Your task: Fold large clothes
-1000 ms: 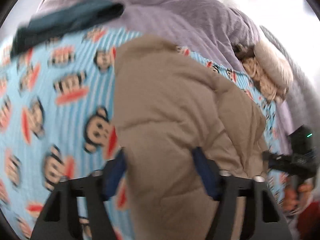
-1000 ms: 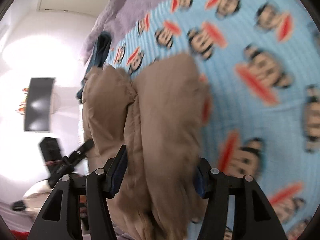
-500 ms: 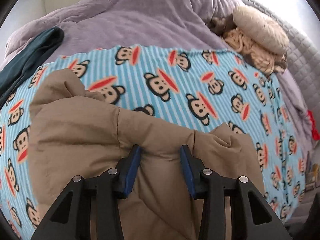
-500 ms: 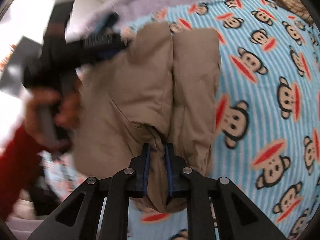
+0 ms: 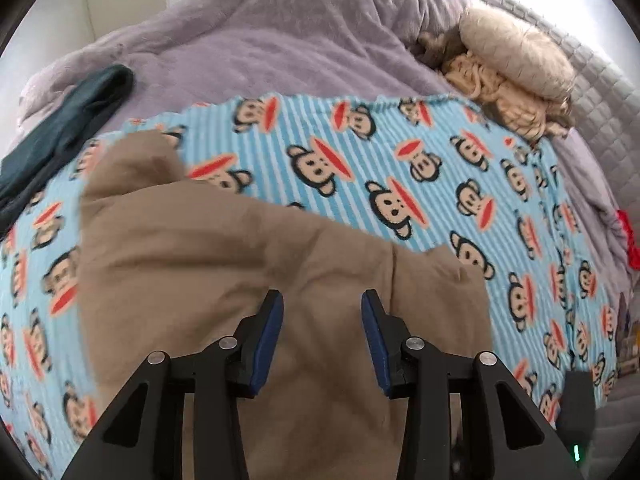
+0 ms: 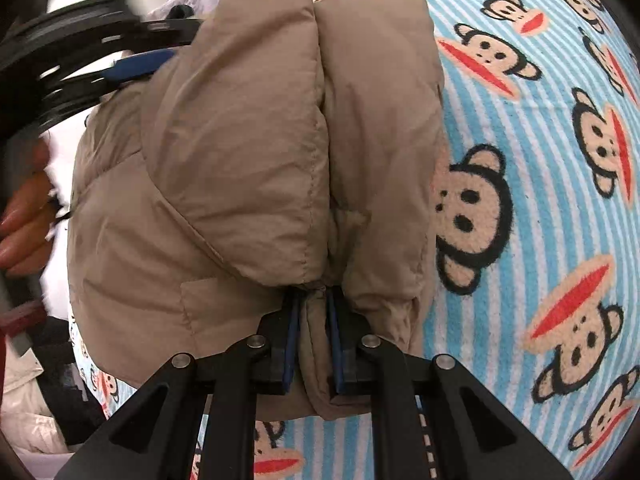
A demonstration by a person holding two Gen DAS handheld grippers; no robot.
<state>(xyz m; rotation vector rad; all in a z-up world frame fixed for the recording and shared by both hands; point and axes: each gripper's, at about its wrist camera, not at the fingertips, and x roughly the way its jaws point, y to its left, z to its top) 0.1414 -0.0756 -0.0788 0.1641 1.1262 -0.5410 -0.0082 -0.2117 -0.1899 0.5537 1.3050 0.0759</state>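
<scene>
A puffy tan jacket (image 5: 224, 248) lies folded on the monkey-print blanket (image 5: 400, 168). My left gripper (image 5: 322, 300) points down at its near edge. Thick padding fills the gap between the blue pads, and the jaws are opening slightly. In the right wrist view the jacket (image 6: 240, 140) shows two padded folds side by side. My right gripper (image 6: 312, 296) is pinched on a narrow fold at the jacket's near end, its jaws still closing. The left gripper's blue pad (image 6: 140, 62) shows blurred at the jacket's far left edge, above a person's hand (image 6: 24, 216).
A purple duvet (image 5: 300, 40) covers the bed's far side, with a dark teal garment (image 5: 68, 128) on its left. Cream knitted items (image 5: 512, 68) sit by the grey quilted headboard (image 5: 600, 80). A red item (image 5: 626, 236) lies at the right edge. Blanket (image 6: 540, 160) stretches right of the jacket.
The right jaws went from wide around the jacket to a tight pinch on one fold. The jacket came down flatter onto the blanket. The left gripper swung across and narrowed on the padding.
</scene>
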